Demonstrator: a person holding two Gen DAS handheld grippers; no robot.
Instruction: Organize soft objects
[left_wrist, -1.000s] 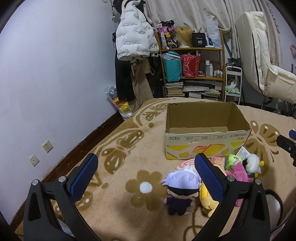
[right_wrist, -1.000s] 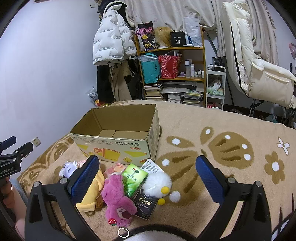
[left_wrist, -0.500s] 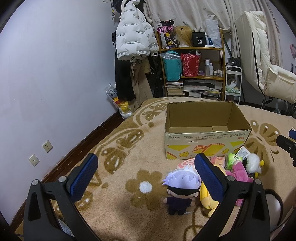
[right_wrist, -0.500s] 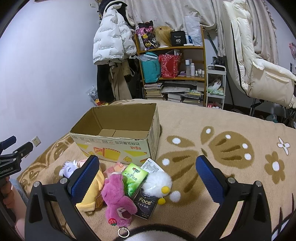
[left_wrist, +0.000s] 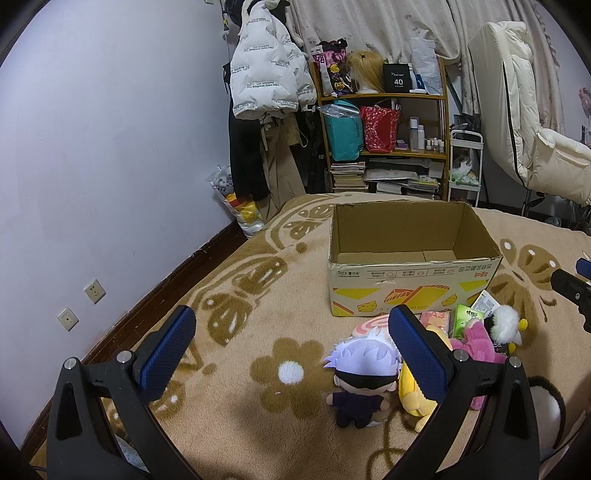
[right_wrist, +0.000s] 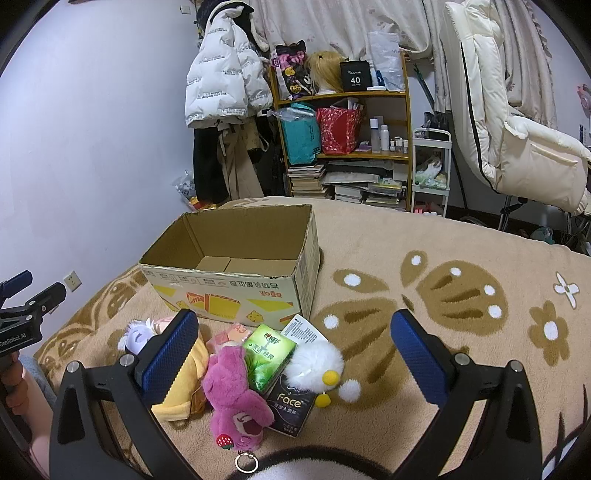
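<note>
The left wrist view looks from low over the blanket, left of and in front of the cardboard box (left_wrist: 413, 273), facing the box's long printed side and the shelf behind it. The right wrist view sits nearer, right of the box (right_wrist: 236, 273), facing its corner. Both share the box and the toys before it.

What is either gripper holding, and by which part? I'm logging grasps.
Nothing is held. The left gripper and the right gripper both have open jaws with nothing between them, above the plush toys on the blanket.
</note>
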